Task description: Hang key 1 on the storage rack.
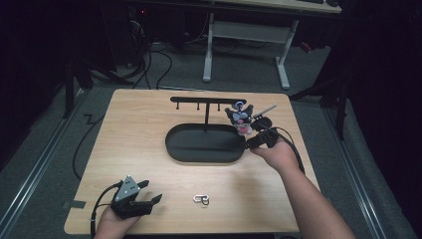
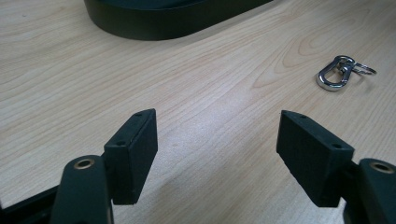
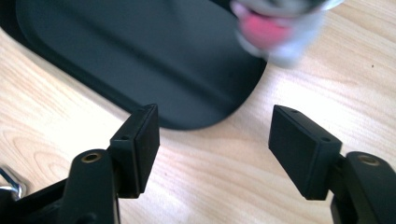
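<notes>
Both tongs spread and empty, left tongs (image 1: pixel 149 191) lower left, right tongs (image 1: pixel 247 145) beside small figure (image 1: pixel 240 118) right of centre at black stand base (image 1: pixel 199 149); perhaps knocked over by careless approach.

Small figure (image 3: pixel 280 28): blurred at top of right gripper view, cut by upper edge; pink and pale patches legible, features not. Same figure in high view, centre right: too small for detail. Black oval tray (image 2: pixel 173 18): cropped by top edge of left gripper view. Metal clasp (image 3: pixel 9 184): cut by lower left edge of right gripper view. Left hand (image 1: pixel 112 224): cropped at bottom edge, high view.
</notes>
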{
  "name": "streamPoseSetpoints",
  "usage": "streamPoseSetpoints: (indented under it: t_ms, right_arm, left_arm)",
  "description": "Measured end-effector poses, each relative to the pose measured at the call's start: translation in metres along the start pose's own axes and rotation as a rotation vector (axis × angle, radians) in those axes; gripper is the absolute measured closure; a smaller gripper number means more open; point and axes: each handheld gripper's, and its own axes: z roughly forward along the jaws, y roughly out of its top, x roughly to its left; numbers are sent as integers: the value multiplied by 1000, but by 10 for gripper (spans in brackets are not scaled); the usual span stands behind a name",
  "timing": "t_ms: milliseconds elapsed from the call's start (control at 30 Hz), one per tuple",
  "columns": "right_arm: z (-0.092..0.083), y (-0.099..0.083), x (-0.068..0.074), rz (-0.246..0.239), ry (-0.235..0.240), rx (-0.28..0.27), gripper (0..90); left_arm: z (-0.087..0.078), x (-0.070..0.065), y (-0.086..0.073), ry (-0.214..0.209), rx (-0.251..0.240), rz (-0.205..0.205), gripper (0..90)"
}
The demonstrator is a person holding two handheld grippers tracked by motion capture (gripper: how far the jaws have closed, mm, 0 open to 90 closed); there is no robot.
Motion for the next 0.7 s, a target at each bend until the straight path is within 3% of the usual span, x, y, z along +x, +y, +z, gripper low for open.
streamPoseSetpoints:
  t_ms: [167, 300, 533, 567, 700]
  right_arm:
    - [0, -23, 11, -56, -25, -22, 398]
    - [-1, -45, 20, -103, -44, -75, 457]
    - [4, -78, 30, -106, -28, -157, 471]
    - [7, -90, 32, -95, -15, -188, 482]
    - [13, -112, 33, -67, 27, -230, 484]
  left_arm:
    - [1, -2, 0, -7, 5, 2, 302]
    - [2, -4, 1, -11, 3, -5, 305]
    - [4, -8, 1, -22, 10, -8, 317]
    - [4, -9, 1, -29, 12, -11, 318]
    - [6, -13, 2, -38, 22, -5, 321]
